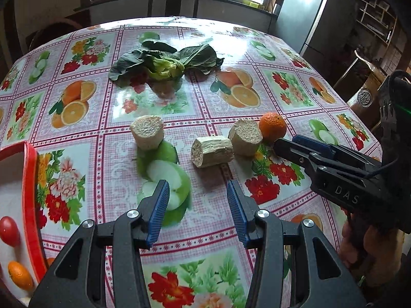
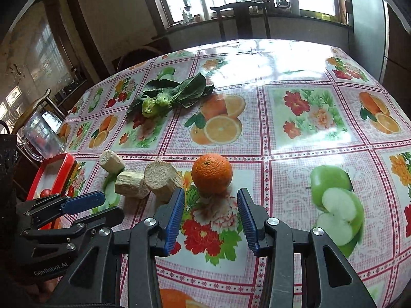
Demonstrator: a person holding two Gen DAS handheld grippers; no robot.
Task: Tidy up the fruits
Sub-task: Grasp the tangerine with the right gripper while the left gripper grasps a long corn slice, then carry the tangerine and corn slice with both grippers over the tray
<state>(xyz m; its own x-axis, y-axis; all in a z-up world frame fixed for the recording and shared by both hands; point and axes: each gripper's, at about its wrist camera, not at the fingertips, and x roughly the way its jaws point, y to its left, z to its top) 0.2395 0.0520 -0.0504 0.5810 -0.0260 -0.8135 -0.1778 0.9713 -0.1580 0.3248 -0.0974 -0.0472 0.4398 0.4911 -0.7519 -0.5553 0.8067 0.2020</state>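
Note:
An orange point(image 2: 212, 174) sits on the fruit-print tablecloth, just beyond the tips of my right gripper point(image 2: 211, 205). That gripper is open with nothing between its blue pads. From the left wrist view the orange point(image 1: 272, 127) lies at the right, with the right gripper point(image 1: 285, 143) reaching toward its near side. My left gripper point(image 1: 197, 192) is open and empty, hovering over the cloth short of three beige cut stalk pieces point(image 1: 212, 151). A red-rimmed white tray point(image 1: 29, 179) at the left holds a red tomato point(image 1: 9, 231) and a small orange fruit point(image 1: 19, 274).
A leafy green vegetable point(image 1: 164, 61) lies farther back on the table. The stalk pieces point(image 2: 161, 177) sit just left of the orange. A clear jug point(image 2: 38, 133) stands off the table's left edge. A dark chair point(image 2: 241, 18) stands at the far side.

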